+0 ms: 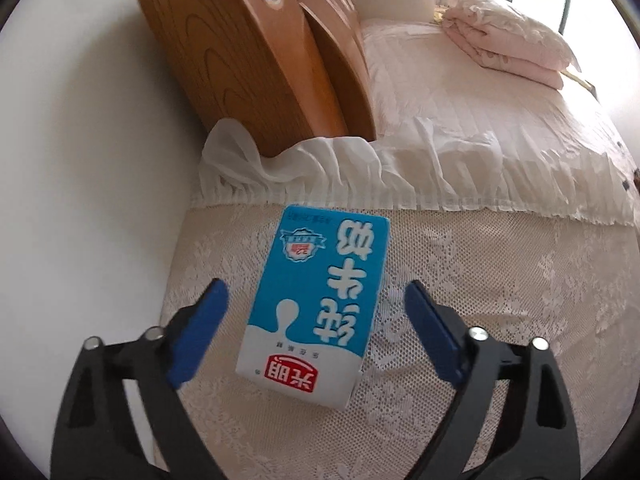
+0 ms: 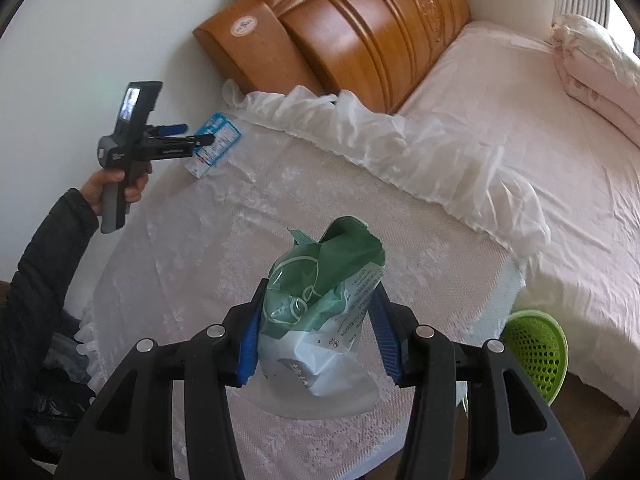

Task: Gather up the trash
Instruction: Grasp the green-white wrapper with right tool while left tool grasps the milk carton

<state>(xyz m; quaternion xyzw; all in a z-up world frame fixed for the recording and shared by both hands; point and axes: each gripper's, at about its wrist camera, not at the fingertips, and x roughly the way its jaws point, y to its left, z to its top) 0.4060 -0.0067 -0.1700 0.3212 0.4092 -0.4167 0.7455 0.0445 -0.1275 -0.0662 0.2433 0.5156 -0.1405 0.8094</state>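
A blue and white milk carton (image 1: 316,300) lies flat on the lace-covered table (image 1: 500,320). My left gripper (image 1: 316,300) is open, one blue finger on each side of the carton, apart from it. In the right wrist view the left gripper (image 2: 192,140) hovers over the carton (image 2: 216,146) at the table's far left. My right gripper (image 2: 316,316) is shut on a crumpled green and white plastic wrapper (image 2: 324,300) and holds it above the table (image 2: 180,280).
A green mesh basket (image 2: 536,352) stands on the floor at the table's right, beside the bed (image 2: 520,140). A wooden headboard (image 2: 360,32) and a white wall (image 1: 80,160) lie beyond the table. A folded quilt (image 1: 508,36) sits on the bed.
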